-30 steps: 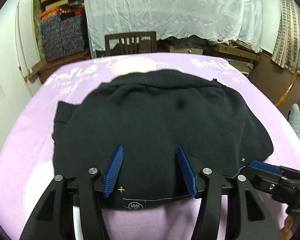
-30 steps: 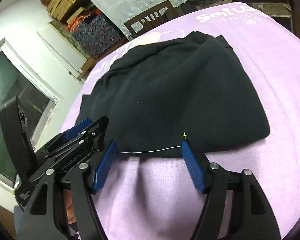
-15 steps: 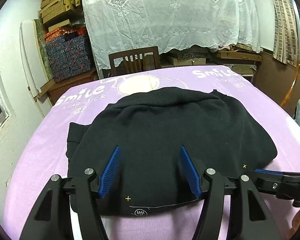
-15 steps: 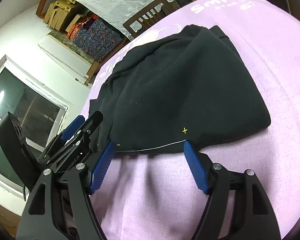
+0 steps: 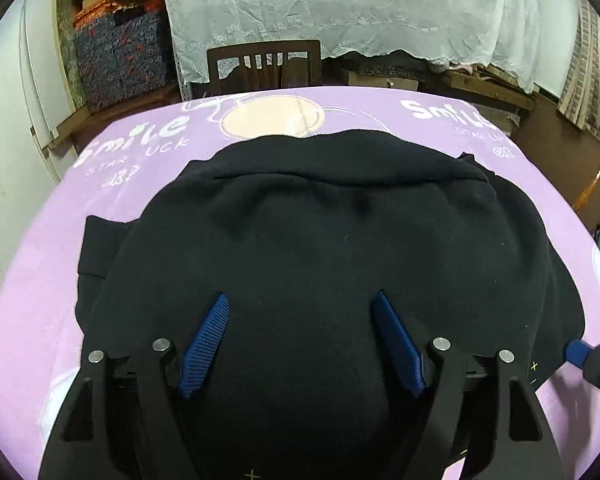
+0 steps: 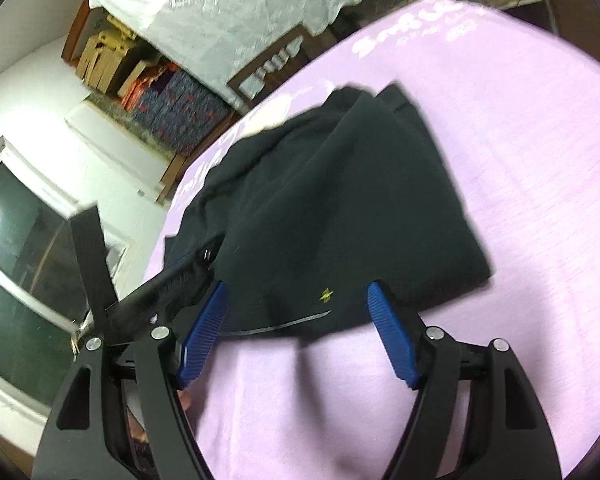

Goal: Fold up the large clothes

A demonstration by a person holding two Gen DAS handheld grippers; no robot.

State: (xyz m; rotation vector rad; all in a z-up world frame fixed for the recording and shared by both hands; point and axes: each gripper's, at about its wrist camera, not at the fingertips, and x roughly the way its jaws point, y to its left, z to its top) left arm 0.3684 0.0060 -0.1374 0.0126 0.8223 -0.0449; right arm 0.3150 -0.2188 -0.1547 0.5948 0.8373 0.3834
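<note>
A large black garment [image 5: 332, 240] lies partly folded on the purple cloth-covered table [image 5: 32, 280]. It also shows in the right wrist view [image 6: 340, 200], with a thin white line along its near hem. My left gripper [image 5: 302, 346] is open and hovers over the garment's near part, blue pads [image 5: 206, 344] spread. My right gripper [image 6: 296, 334] is open at the garment's near edge, above the purple cloth. Its tip shows at the right edge of the left wrist view [image 5: 588, 360]. The left gripper body shows at the left of the right wrist view [image 6: 160, 292].
A wooden chair [image 5: 264, 64] stands behind the table's far edge. A white lace cloth [image 5: 340, 4] covers furniture at the back. Stacked boxes [image 5: 116, 44] sit at the back left. A window [image 6: 16, 264] is on the left. The table edge drops off at the right.
My left gripper has moved forward over the garment, so its near hem is now under the gripper. My right gripper has swung and shifted; its view is blurred. Both stay open.
</note>
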